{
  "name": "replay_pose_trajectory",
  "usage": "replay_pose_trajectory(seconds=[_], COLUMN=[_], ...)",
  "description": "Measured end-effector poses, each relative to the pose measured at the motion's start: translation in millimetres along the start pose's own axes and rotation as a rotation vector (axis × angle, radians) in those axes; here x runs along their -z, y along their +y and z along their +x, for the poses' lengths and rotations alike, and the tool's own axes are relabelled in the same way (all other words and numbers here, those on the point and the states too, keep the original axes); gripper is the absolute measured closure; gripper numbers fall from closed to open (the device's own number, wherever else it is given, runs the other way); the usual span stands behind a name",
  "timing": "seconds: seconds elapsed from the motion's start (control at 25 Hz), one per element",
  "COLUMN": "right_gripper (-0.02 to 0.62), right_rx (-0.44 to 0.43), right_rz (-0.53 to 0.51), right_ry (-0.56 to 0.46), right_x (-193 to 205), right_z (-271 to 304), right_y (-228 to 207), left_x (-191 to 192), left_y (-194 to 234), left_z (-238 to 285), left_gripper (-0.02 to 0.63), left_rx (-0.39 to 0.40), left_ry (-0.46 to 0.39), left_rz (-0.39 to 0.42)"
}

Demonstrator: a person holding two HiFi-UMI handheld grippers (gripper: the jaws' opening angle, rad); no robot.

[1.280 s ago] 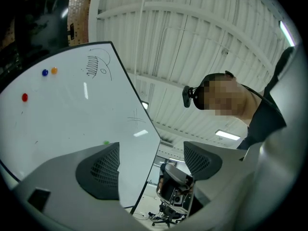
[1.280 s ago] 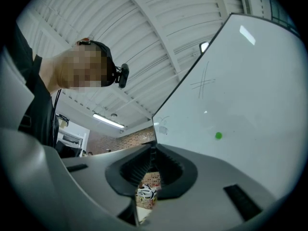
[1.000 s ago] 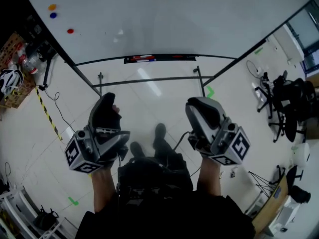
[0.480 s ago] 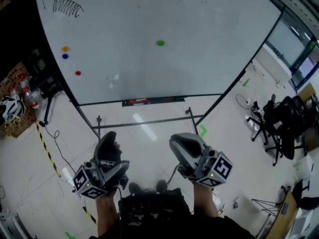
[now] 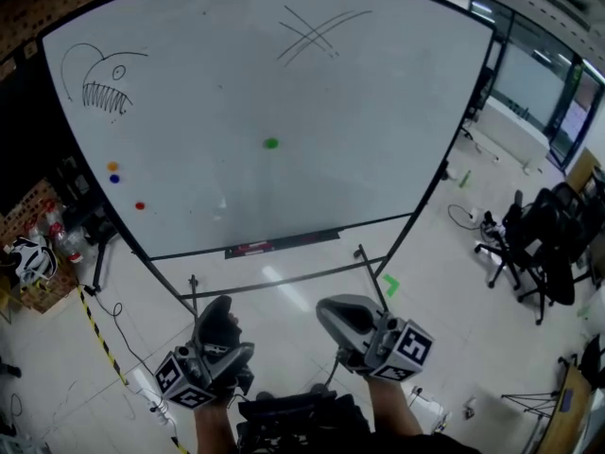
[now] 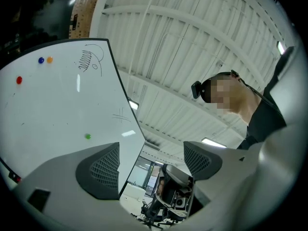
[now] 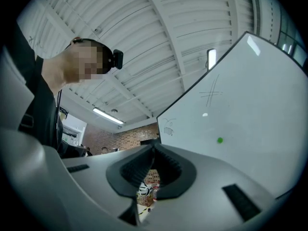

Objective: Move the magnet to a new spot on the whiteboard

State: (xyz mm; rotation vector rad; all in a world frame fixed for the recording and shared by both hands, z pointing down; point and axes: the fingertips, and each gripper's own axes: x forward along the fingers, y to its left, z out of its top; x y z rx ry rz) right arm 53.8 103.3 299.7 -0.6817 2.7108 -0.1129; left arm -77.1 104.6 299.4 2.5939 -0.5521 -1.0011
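Note:
A small green magnet sticks near the middle of the whiteboard, and it also shows in the left gripper view and the right gripper view. Both grippers hang low in front of me, well short of the board. My left gripper stands open with nothing between its pads. The jaws of my right gripper are closing, their tips meeting with nothing between them.
Orange, blue and red magnets sit at the board's left edge. A toothed creature sketch and crossed lines mark its top. A marker tray runs along the bottom. Office chairs stand right, clutter left.
The head view has tilted up, so the whole whiteboard now shows and the green magnet sits lower in the frame. Both grippers appear lower and smaller.

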Motion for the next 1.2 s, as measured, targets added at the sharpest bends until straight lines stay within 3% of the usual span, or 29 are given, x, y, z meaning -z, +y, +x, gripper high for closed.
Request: replay_pose_trajectory(seconds=[0.16, 0.4, 0.76, 1.08, 1.2], right_gripper=[0.574, 0.575, 0.575, 0.575, 0.576], right_rx=[0.007, -0.017, -0.044, -0.04, -0.044], right_rz=[0.029, 0.043, 0.052, 0.05, 0.022], right_ry=[-0.002, 0.049, 0.073, 0.056, 0.007], right_x=[3, 11, 18, 16, 5], right_z=[-11, -11, -6, -8, -4], right_y=[-10, -14, -19, -21, -21], left_x=[10, 7, 8, 12, 16], left_y=[0, 6, 14, 15, 13], left_z=[6, 7, 4, 8, 8], left_gripper=[0.19, 0.19, 0.19, 0.19, 0.19], left_rx=[-0.014, -0.043, -0.068, -0.066, -0.058], left_ry=[0.013, 0.002, -0.006, -0.004, 0.007], left_rz=[0.0, 0.063, 0.065, 0.057, 0.041])
